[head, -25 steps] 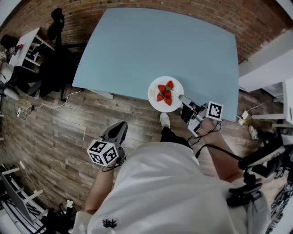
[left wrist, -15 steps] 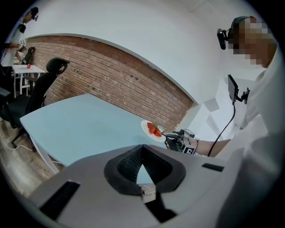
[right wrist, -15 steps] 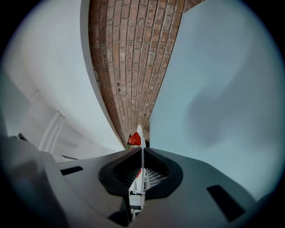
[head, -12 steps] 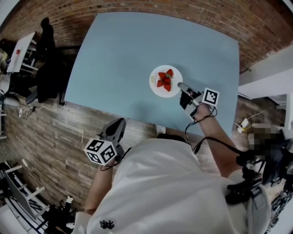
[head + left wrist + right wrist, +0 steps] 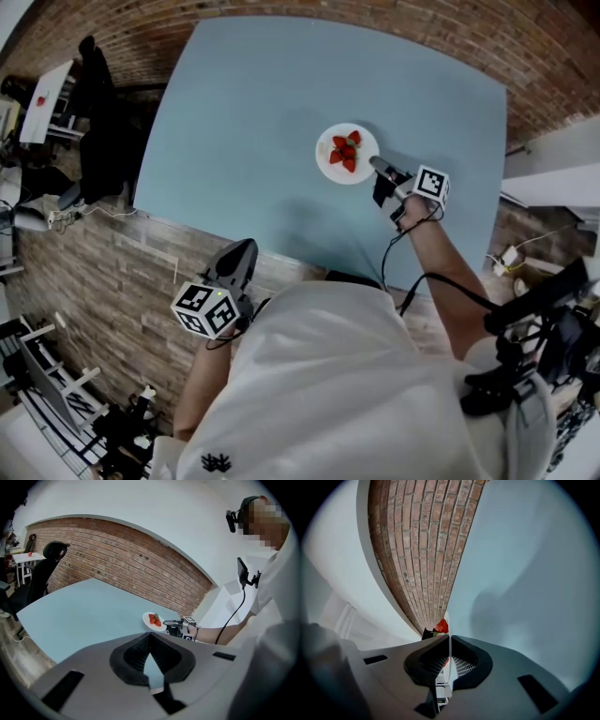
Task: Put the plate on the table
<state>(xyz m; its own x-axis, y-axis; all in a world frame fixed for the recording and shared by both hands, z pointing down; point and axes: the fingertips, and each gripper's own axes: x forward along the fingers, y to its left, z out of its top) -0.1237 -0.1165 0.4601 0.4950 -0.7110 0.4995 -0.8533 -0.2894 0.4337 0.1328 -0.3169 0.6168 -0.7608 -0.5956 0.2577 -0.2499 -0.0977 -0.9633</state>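
Note:
A white plate (image 5: pixel 335 159) with several strawberries (image 5: pixel 347 152) is out over the middle right of the light blue table (image 5: pixel 253 103). My right gripper (image 5: pixel 375 167) is shut on the plate's near right rim. In the right gripper view the rim (image 5: pixel 449 654) runs edge-on between the jaws, with a strawberry (image 5: pixel 442 626) beyond them. Whether the plate touches the tabletop I cannot tell. My left gripper (image 5: pixel 238 259) hangs shut and empty over the wood floor, short of the table's near edge. The left gripper view shows the plate (image 5: pixel 151 622) and the right gripper (image 5: pixel 169 623) ahead.
A black office chair (image 5: pixel 97 112) and a white side table (image 5: pixel 42 89) stand left of the table. A brick wall (image 5: pixel 394 23) runs along its far side. White furniture (image 5: pixel 553 173) and dark camera gear (image 5: pixel 534 356) are at the right.
The right gripper has carried the plate from the table's near edge farther in over the tabletop. The person has stepped closer. The left gripper has stayed low at the left.

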